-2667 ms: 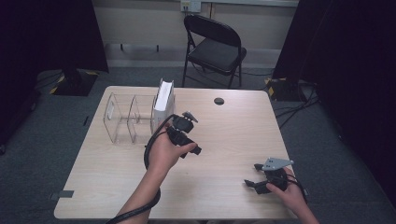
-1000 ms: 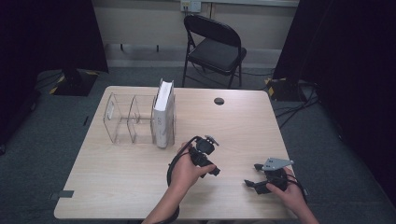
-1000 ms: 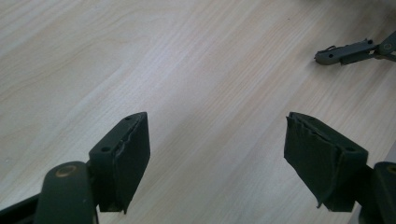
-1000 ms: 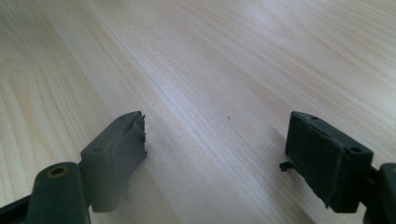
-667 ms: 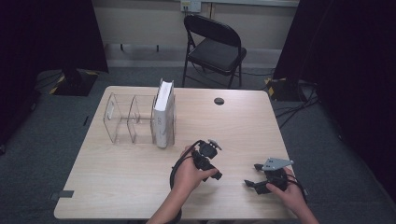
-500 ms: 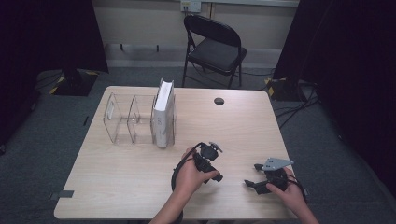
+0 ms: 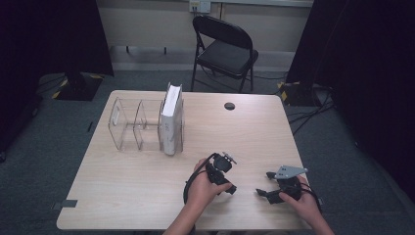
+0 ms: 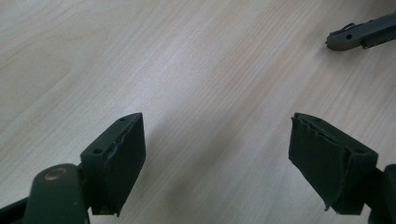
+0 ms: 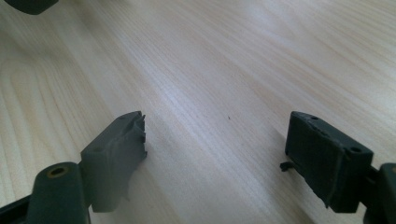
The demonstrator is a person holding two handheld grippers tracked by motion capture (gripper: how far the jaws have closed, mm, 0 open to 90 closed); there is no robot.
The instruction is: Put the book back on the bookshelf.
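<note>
Left hand-held gripper, black, jaws apart over pale wood table.

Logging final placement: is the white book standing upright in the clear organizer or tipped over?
Upright. The white book stands on edge in the clear organizer, in its rightmost slot.

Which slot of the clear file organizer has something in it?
The rightmost slot of the clear organizer, the one nearest the grippers: a white book stands upright in it. The two slots to its left are empty.

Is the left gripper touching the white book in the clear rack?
Apart. In the high view, bare table lies between the left gripper and the white book in the clear rack.
</note>
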